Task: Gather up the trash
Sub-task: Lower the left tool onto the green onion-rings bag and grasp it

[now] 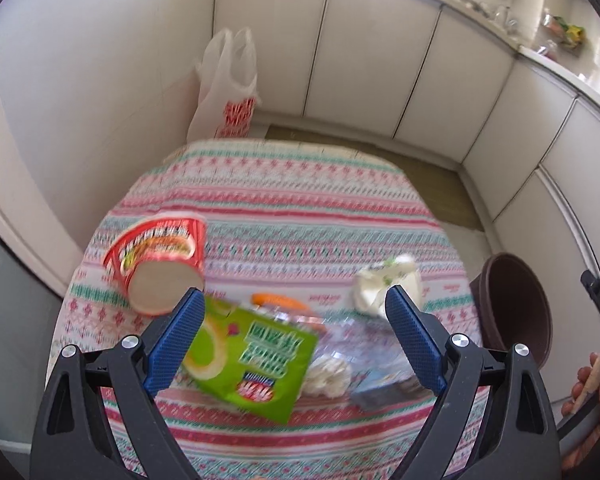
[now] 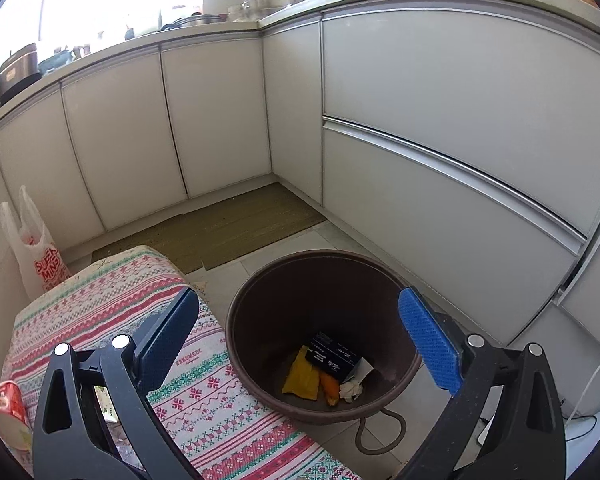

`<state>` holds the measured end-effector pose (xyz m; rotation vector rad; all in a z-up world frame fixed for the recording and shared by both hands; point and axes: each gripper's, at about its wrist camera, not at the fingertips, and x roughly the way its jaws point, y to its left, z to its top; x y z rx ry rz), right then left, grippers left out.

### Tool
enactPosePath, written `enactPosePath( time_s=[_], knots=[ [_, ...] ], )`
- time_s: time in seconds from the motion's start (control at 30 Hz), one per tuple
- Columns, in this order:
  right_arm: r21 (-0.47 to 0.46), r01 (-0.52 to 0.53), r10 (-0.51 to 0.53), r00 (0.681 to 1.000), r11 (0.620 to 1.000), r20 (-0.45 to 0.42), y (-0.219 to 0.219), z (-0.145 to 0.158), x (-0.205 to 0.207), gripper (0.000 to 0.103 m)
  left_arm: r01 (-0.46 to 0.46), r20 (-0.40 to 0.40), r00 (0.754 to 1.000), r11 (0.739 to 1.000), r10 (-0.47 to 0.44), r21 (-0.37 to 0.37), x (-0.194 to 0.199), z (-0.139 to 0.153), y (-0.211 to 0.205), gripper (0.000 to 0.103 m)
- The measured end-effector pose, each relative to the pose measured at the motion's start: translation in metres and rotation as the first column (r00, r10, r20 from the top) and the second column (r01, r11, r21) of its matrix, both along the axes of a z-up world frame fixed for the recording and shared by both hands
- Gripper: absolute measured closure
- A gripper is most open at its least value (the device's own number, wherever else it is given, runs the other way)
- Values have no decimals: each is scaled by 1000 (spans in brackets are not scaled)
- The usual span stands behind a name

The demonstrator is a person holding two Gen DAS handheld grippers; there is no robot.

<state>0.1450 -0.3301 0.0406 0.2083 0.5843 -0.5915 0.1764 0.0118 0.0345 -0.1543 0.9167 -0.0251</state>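
The left gripper (image 1: 294,306) hangs over the patterned table (image 1: 260,208) with its jaws spread wide and nothing between them. On the table, below the gripper, lies a green snack packet (image 1: 256,360); a red cup noodle container (image 1: 160,260) lies tipped on its side on the packet's left, a crumpled white wrapper (image 1: 388,284) lies to the packet's right, and a small wad of white paper (image 1: 328,376) touches the packet's right edge. The right gripper (image 2: 300,312) is over the brown bin (image 2: 260,312), which stands on the floor just beside the table, jaws wide apart and empty. Inside the bin lie a black box (image 2: 332,354), a yellow packet (image 2: 302,376) and a crumpled paper (image 2: 350,390).
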Motion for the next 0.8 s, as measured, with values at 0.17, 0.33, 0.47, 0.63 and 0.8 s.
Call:
enactPosePath(
  time_s=[0.17, 0.33, 0.47, 0.63, 0.8],
  knots=[
    [28, -30, 31, 999, 999, -37, 5, -6, 7, 7, 23, -147, 989, 1000, -24, -13, -5, -40, 5, 14],
    [31, -42, 43, 998, 999, -43, 8, -6, 8, 7, 24, -201, 979, 999, -16, 40, 0, -71, -6, 14],
    [33, -46, 48, 998, 998, -52, 8, -7, 8, 7, 30, -200, 980, 993, -6, 117, 6, -83, -16, 14],
    [40, -49, 51, 997, 998, -56, 6, -10, 9, 7, 22, -188, 982, 984, 12, 178, 14, -92, -20, 22],
    [46, -53, 56, 996, 998, -63, 6, -11, 10, 7, 46, -193, 981, 978, -5, 205, 15, -94, -20, 61]
  ],
)
